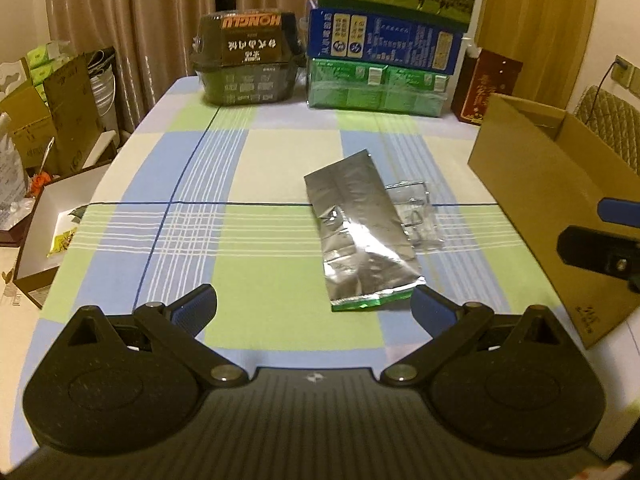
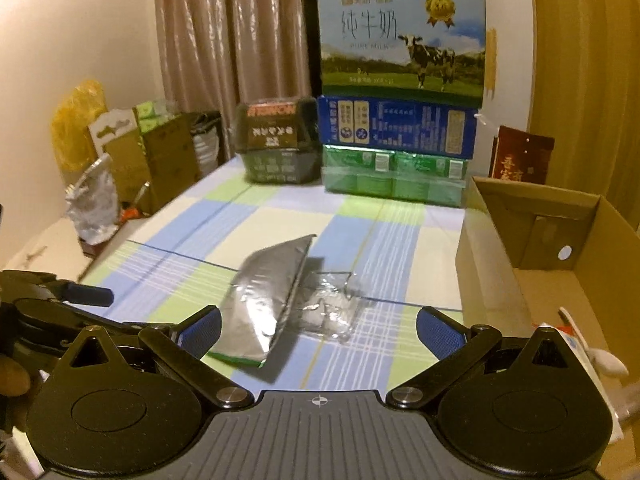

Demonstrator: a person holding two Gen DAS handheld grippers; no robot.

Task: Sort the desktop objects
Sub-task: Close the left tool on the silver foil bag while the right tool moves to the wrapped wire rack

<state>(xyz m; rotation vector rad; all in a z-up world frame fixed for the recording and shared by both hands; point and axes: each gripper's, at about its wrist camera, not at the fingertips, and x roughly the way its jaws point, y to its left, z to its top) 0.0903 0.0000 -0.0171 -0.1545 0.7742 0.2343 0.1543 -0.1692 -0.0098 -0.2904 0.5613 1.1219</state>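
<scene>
Left claw [image 1: 314, 306] gapes just short of foil pouch [image 1: 362, 232].

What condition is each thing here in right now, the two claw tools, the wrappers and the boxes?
Left gripper: open, holding nothing.
Right gripper: open, holding nothing.
Silver foil pouch: lying flat on the tablecloth, crumpled.
Clear plastic wrapper: lying flat, partly under the pouch.
Cardboard box: open at the top, with a few items inside.
Milk carton stack: upright, closed.
</scene>
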